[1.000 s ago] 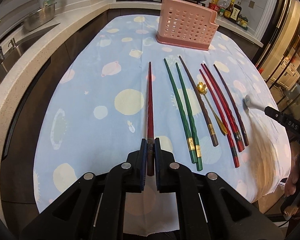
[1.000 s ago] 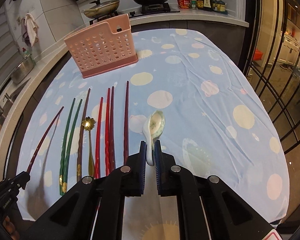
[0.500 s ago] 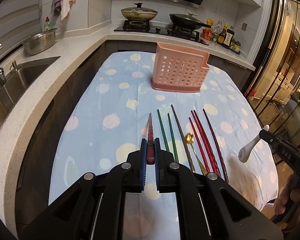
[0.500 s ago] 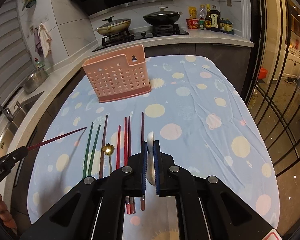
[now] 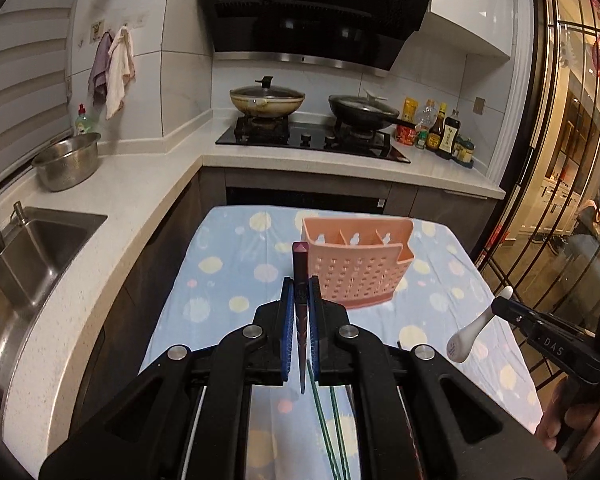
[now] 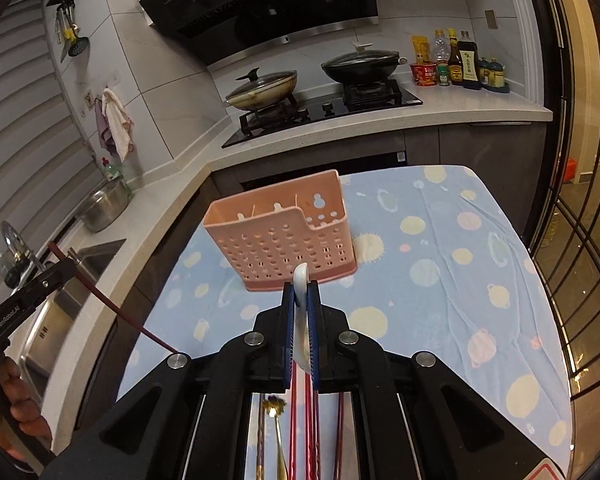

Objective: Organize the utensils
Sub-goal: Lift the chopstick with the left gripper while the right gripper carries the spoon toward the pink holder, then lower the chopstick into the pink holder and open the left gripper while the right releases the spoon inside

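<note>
My left gripper (image 5: 300, 280) is shut on a dark red chopstick (image 5: 300, 264), held steeply with its thick end up, above the table and short of the pink perforated utensil holder (image 5: 356, 268). My right gripper (image 6: 301, 286) is shut on a white ceramic spoon (image 6: 301, 320), lifted in front of the holder (image 6: 280, 236). The spoon also shows in the left wrist view (image 5: 470, 334), bowl hanging down. The red chopstick also shows in the right wrist view (image 6: 112, 304). Green chopsticks (image 5: 332, 432), red chopsticks (image 6: 306, 436) and a gold spoon (image 6: 276, 420) lie on the cloth below.
The table carries a blue spotted cloth (image 6: 440, 264). A white counter with a sink (image 5: 36, 256) and a steel bowl (image 5: 68, 164) runs on the left. A stove with two pans (image 5: 312, 104) and sauce bottles (image 5: 440, 132) stands behind. Glass doors (image 5: 560, 160) are on the right.
Both grippers have lifted off the table and tilted up, carrying the red chopstick and the white spoon toward the pink holder. The other utensils stay on the cloth.
</note>
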The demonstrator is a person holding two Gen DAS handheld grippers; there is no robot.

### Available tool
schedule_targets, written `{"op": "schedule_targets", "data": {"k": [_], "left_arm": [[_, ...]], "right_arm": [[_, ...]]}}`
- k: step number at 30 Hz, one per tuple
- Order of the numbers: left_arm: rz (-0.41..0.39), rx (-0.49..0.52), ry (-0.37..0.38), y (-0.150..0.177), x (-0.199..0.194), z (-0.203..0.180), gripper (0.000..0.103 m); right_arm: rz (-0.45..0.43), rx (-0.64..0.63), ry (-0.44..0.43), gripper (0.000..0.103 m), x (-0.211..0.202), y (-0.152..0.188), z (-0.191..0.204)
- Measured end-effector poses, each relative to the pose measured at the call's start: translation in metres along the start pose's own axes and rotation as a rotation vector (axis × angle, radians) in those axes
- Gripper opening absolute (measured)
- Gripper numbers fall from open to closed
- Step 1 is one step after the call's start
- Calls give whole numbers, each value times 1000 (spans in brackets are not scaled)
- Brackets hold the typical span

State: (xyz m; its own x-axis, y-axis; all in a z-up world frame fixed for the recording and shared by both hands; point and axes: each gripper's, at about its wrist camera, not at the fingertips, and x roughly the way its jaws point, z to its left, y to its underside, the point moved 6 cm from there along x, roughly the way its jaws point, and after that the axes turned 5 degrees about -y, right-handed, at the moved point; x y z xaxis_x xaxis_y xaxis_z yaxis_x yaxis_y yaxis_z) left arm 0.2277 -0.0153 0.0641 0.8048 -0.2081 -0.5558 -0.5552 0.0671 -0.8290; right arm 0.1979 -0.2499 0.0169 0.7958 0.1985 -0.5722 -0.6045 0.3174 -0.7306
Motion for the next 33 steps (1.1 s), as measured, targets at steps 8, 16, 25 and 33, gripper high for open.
{"op": "schedule_targets", "data": {"k": [8, 16, 25, 33], "left_arm": [[-156, -8, 18, -91, 4, -15, 7], [-243, -4, 43, -149, 26, -35, 7], [-139, -7, 23, -133, 88, -40, 7], [-85, -20, 12, -107, 110, -33, 8]], "right_arm": [[-55, 50, -73, 6, 37, -69, 1], [-120, 69, -84, 6, 68, -118, -1], [-43, 89, -24, 6, 124, -114, -27], [-41, 67, 36, 21, 133, -103, -35]]}}
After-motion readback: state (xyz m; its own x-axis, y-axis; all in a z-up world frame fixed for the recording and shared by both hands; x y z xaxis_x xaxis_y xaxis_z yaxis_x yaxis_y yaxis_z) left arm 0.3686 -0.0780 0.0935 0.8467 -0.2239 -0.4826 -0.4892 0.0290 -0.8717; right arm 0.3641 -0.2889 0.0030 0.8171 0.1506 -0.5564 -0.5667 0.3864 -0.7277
